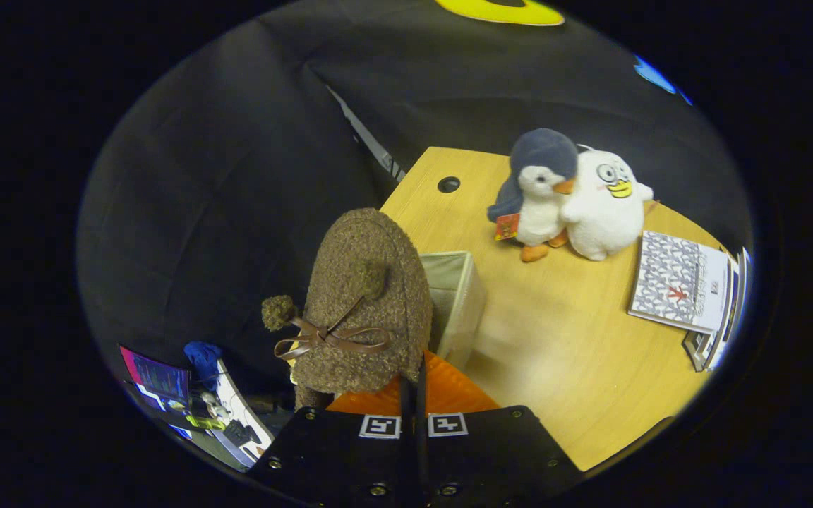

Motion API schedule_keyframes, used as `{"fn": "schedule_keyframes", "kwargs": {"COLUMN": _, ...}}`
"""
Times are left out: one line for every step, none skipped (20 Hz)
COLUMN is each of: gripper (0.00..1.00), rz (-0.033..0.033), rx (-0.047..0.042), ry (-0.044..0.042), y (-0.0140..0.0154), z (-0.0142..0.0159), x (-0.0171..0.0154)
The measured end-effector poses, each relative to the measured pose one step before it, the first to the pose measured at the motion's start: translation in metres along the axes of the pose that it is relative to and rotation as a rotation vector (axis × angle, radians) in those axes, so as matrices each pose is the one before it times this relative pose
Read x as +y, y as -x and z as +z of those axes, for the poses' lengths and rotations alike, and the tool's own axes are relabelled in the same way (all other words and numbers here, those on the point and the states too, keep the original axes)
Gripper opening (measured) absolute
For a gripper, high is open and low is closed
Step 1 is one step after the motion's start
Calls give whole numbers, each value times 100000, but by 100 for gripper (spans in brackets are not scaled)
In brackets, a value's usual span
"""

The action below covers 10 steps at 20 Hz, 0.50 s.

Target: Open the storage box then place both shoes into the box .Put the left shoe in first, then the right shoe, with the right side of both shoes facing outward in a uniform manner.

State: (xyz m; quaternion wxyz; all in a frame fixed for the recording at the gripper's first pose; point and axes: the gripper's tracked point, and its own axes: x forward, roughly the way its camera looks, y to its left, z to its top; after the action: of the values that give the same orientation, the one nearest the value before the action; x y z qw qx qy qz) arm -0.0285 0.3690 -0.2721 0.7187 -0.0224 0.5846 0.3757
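the gripper (413, 395) holds a fuzzy brown shoe (364, 303) with a ribbon bow, both fingers clamped on its edge, lifted beside the open storage box (459, 300) on the wooden table (576, 367); two plush toys (569, 194) and booklets (682, 282) sit beyond.

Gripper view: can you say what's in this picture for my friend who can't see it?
The gripper, fingers closed on a fuzzy brown shoe, holds it above an open storage box on a wooden table. Two plush toys and books sit beyond.
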Motion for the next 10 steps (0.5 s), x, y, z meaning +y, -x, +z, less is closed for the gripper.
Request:
{"fn": "schedule_keyframes", "kwargs": {"gripper": 0, "rz": -910, "rx": 3352, "ry": 1155, "y": -1517, "z": -37, "x": 835}}
{"fn": "schedule_keyframes", "kwargs": {"gripper": 0, "rz": -1075, "rx": 2741, "ry": 1904, "y": -1366, "z": 21, "x": 538}}
{"fn": "schedule_keyframes", "kwargs": {"gripper": 0, "rz": -1978, "rx": 2389, "ry": 2258, "y": -1410, "z": 48, "x": 177}}
{"fn": "schedule_keyframes", "kwargs": {"gripper": 0, "rz": -3248, "rx": 2433, "ry": 2210, "y": -1394, "z": -8, "x": 357}}
{"fn": "schedule_keyframes", "kwargs": {"gripper": 1, "rz": -2890, "rx": 1882, "ry": 3052, "y": -1278, "z": -2, "x": 126}}
{"fn": "schedule_keyframes", "kwargs": {"gripper": 0, "rz": -2402, "rx": 1971, "ry": 2601, "y": -1108, "z": 7, "x": 101}}
{"fn": "schedule_keyframes", "kwargs": {"gripper": 0, "rz": -2437, "rx": 2163, "ry": 1399, "y": -956, "z": -266, "x": 197}}
{"fn": "schedule_keyframes", "kwargs": {"gripper": 0, "rz": -1959, "rx": 1454, "ry": 675, "y": -768, "z": -50, "x": 24}}
{"fn": "schedule_keyframes", "kwargs": {"gripper": 0, "rz": -1584, "rx": 1304, "ry": 1093, "y": -900, "z": 36, "x": 143}}
{"fn": "schedule_keyframes", "kwargs": {"gripper": 0, "rz": -1523, "rx": 1163, "ry": 265, "y": -653, "z": -70, "x": 45}}
